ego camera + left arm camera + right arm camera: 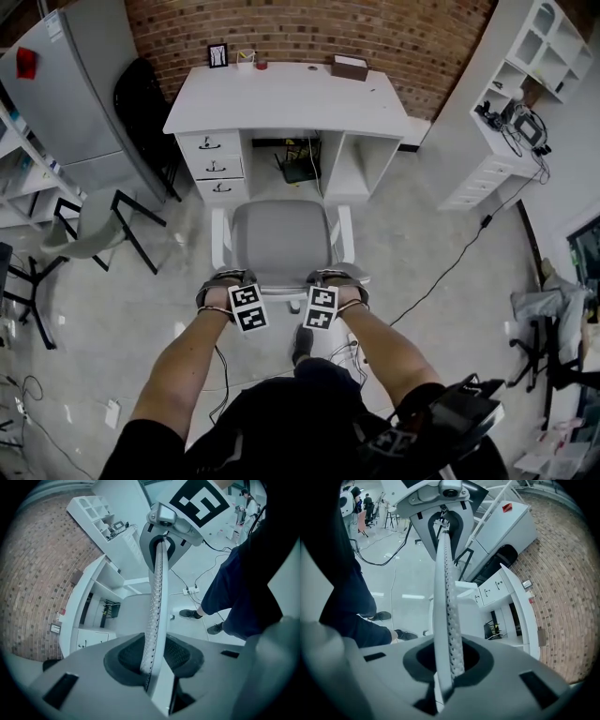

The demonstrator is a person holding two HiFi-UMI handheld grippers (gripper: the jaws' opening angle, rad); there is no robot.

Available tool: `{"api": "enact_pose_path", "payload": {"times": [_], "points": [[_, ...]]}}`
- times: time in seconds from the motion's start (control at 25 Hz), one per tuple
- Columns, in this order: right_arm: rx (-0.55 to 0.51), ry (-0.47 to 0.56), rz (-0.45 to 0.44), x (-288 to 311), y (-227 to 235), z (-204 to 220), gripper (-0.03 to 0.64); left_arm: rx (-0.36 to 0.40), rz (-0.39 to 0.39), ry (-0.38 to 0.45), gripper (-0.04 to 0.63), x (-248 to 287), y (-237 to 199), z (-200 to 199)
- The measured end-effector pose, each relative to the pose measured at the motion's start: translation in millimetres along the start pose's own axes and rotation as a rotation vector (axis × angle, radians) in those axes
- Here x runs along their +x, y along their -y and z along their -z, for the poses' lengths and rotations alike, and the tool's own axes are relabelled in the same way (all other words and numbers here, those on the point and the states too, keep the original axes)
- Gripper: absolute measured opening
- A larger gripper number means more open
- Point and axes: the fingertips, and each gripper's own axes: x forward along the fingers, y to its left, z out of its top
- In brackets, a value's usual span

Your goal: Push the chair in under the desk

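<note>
A grey office chair point(281, 239) with white arms stands on the floor just in front of the white desk point(291, 98), its seat facing the knee opening. I stand behind it. My left gripper point(228, 279) and right gripper point(336, 279) are side by side on the top edge of the backrest. In the left gripper view the perforated backrest edge point(154, 597) runs between the jaws of my left gripper point(152, 660), which are shut on it. The right gripper view shows the same backrest edge point(445, 588) clamped in my right gripper point(450, 665).
Drawers point(214, 167) fill the desk's left side, with open shelves at its right; a dark object sits in the knee opening point(298, 164). A grey cabinet point(66, 94) and another chair point(94, 230) are at left, white shelving point(525, 103) at right, and cables point(450, 272) on the floor.
</note>
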Motion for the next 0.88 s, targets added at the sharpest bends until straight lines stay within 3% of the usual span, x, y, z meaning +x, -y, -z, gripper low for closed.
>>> {"api": "enact_pose_path", "payload": {"times": [0.24,0.88], "points": [[-0.007,0.004,-0.005,16.3,38.2,5.3,0.041,-0.029,0.031,-0.028,0.112,16.3,-37.1,-4.7],[-0.026,0.013,-0.007,48.0,117.3,20.9,0.041,-0.092,-0.004,-0.11,0.123,51.3,-116.2,-18.4]]}}
